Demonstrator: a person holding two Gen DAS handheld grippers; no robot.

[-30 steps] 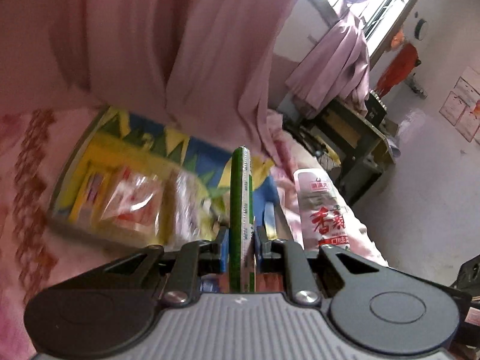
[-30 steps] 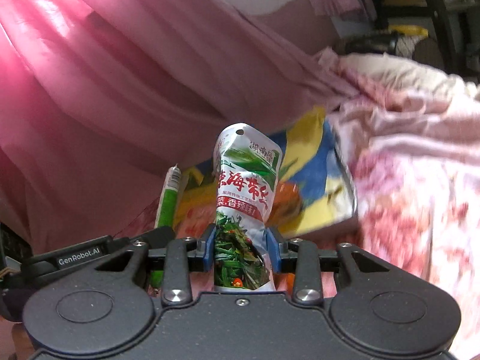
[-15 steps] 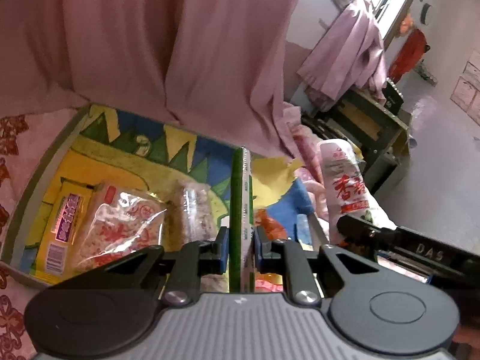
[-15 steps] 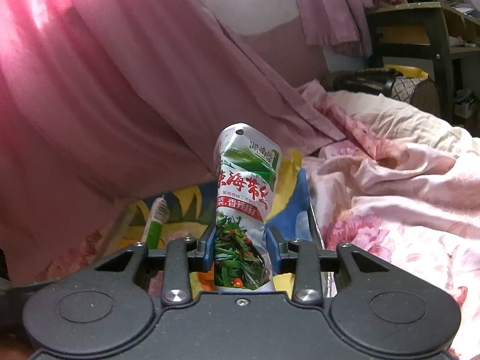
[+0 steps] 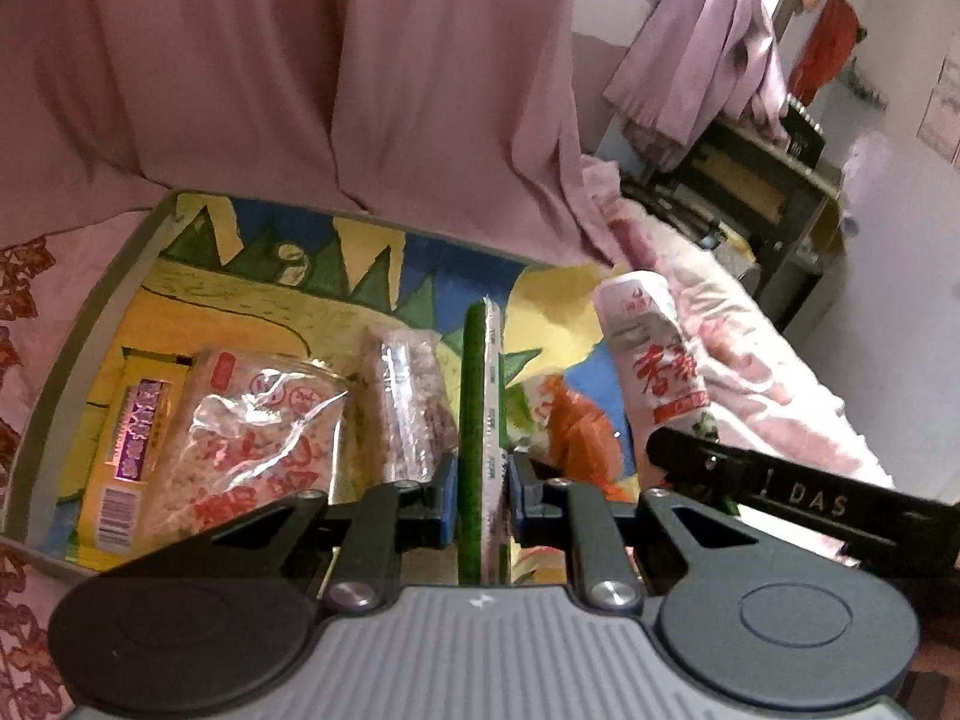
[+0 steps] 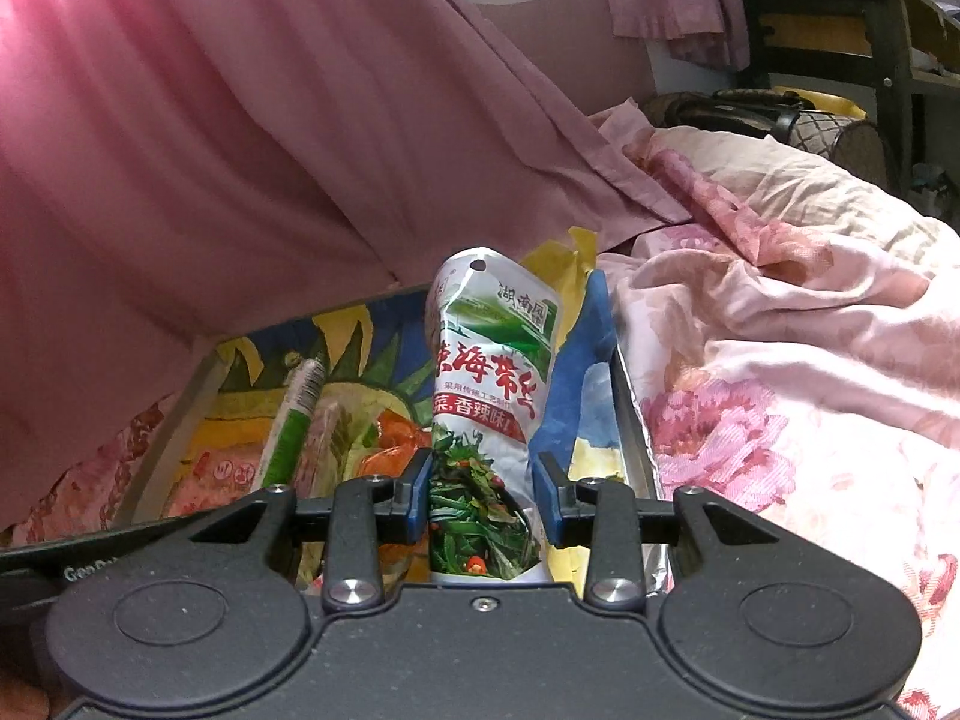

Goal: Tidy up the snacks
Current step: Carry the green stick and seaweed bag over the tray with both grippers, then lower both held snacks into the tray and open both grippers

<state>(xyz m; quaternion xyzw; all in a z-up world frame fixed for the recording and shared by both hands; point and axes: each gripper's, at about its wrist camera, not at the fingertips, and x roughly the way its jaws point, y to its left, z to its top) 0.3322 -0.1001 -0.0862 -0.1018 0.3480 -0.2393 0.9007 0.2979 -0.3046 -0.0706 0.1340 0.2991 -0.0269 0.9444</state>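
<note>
A shallow tray (image 5: 90, 324) with a bright painted floor lies on the bed. My left gripper (image 5: 480, 495) is shut on a thin green and white snack packet (image 5: 480, 420), held edge-on above the tray's middle. My right gripper (image 6: 483, 495) is shut on a white seaweed snack pouch (image 6: 489, 372) with green vegetables printed on it, over the tray's right end (image 6: 624, 420). That pouch (image 5: 654, 354) and the right gripper's body show at the right of the left wrist view. The green packet (image 6: 294, 420) shows at the left of the right wrist view.
In the tray lie a yellow bar (image 5: 129, 444), a clear pack of red-printed crackers (image 5: 258, 438), a clear pinkish pack (image 5: 411, 402) and an orange packet (image 5: 576, 426). Pink curtain (image 5: 300, 72) hangs behind the tray. Floral bedding (image 6: 780, 360) lies right. A dark shelf unit (image 5: 762, 192) stands beyond.
Both grippers have come down and forward over the tray, which now fills more of each view. Each still holds the same packet. The right gripper has come into the left wrist view.
</note>
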